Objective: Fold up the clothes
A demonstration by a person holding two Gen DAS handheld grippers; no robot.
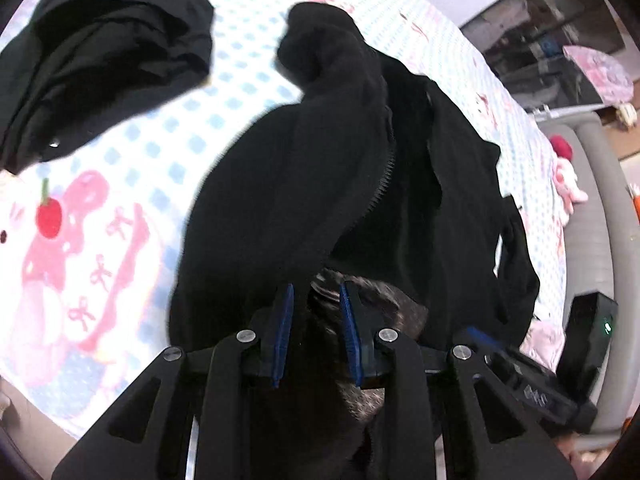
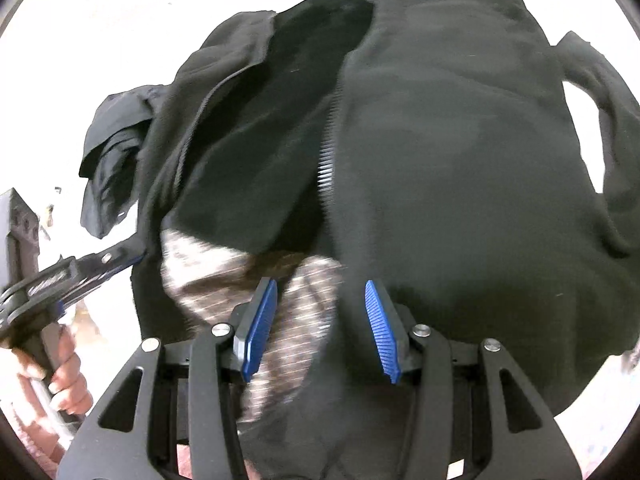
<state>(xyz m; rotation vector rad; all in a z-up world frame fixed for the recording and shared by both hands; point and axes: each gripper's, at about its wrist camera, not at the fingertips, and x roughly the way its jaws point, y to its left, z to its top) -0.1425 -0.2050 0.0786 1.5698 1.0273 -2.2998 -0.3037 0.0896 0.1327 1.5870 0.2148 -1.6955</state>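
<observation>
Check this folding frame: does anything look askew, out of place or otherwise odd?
Yes. The black zip jacket hangs bunched from both tongs with its zipper open and a striped lining showing at the gripped edge. Another dark garment lies crumpled, unfolded, on the checked bedsheet. Nothing looks torn or spilled.

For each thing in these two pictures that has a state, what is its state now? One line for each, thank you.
black zip jacket: unzipped, front open, striped lining showing, one edge lifted off the bed.
second black garment: crumpled, lying apart on the bed sheet.
left hand-held gripper: closed on the jacket's edge.
right hand-held gripper: closed on bunched jacket fabric.
black device: green light on.
</observation>
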